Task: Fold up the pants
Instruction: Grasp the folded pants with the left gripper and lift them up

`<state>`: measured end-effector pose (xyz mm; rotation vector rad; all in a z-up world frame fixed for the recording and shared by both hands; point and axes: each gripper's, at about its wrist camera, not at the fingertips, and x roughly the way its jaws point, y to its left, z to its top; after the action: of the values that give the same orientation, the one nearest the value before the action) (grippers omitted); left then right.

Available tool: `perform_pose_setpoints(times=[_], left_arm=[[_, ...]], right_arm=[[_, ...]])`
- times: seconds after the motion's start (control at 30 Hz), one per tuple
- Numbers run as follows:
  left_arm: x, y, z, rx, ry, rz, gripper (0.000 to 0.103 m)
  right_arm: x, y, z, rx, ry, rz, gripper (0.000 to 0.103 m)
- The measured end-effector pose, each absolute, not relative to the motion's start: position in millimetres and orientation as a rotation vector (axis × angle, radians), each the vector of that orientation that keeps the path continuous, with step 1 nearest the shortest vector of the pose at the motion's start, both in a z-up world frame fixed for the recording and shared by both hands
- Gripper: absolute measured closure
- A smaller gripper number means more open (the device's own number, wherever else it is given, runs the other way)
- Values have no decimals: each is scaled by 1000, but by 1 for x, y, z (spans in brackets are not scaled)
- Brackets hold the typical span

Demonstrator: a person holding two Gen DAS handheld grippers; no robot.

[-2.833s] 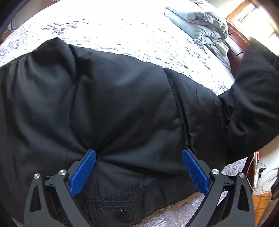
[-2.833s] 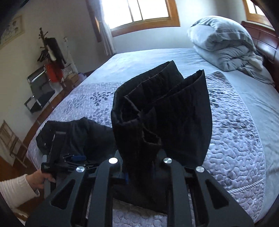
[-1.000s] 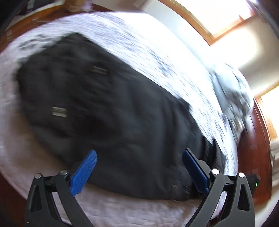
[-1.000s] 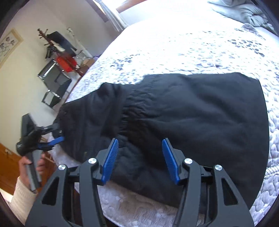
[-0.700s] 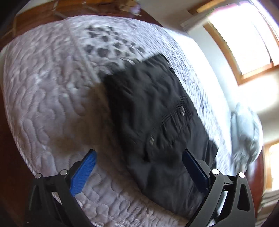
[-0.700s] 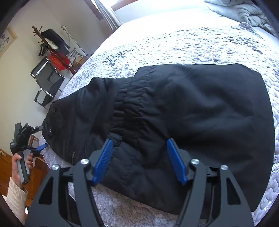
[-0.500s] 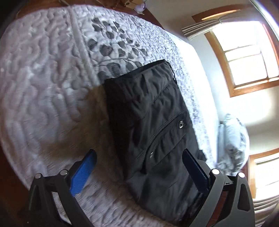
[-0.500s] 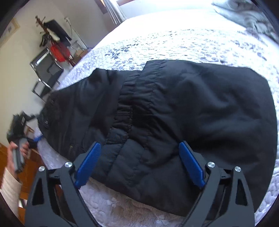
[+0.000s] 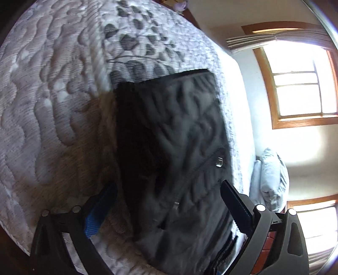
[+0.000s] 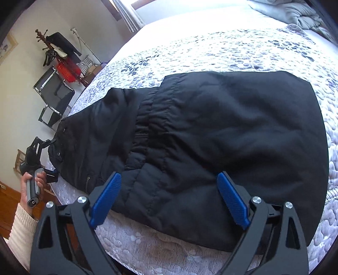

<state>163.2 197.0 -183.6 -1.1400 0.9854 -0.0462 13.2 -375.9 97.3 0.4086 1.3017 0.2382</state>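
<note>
At the left, the left gripper [image 10: 45, 146], held in the person's hand [image 10: 33, 182], has pulled back off the waistband end to the bed corner, fingers spread wide and empty. The padded black pants [image 10: 211, 135] now lie folded flat on the grey leaf-patterned quilt [image 10: 232, 48], where seconds ago the right gripper [image 10: 169, 198] held the legs bunched upright; it is likewise wide open, holding nothing, just above the near edge. One fold looks done. Beyond: coat rack [image 10: 57, 48], metal chair [image 10: 55, 93], wood-framed window [image 9: 304, 84], rumpled grey duvet [image 10: 295, 12].
</note>
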Motion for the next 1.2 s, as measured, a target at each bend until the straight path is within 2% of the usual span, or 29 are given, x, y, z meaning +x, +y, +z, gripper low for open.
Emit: perform_pose_setpoints(times=[0.3,0.4,0.5,0.53,0.6,0.8,0.93,1.2], left_arm=[[179,163,-176,-976,1102,14,12],[177,154,-170,-890,1121,61,40],[175,150,-162,-861,1101,29,62],[174,149,-158,-854,1096,25,66],[173,147,-150,-847,1077,15,85],[173,141,-123,-830,1002,-20,91],[163,128,-97,-835,903,-112,92],[158,65,-36,-643,790,-295,91]], right_arm=[[12,-375,94,398,1303,242,11],[12,-375,93,394,1305,244,11],[13,-373,92,386,1308,240,11],[12,-372,92,382,1308,240,11],[12,-371,92,374,1308,241,11],[12,-371,91,380,1309,243,11],[11,-371,92,390,1307,243,11],[9,-379,90,453,1294,242,11]])
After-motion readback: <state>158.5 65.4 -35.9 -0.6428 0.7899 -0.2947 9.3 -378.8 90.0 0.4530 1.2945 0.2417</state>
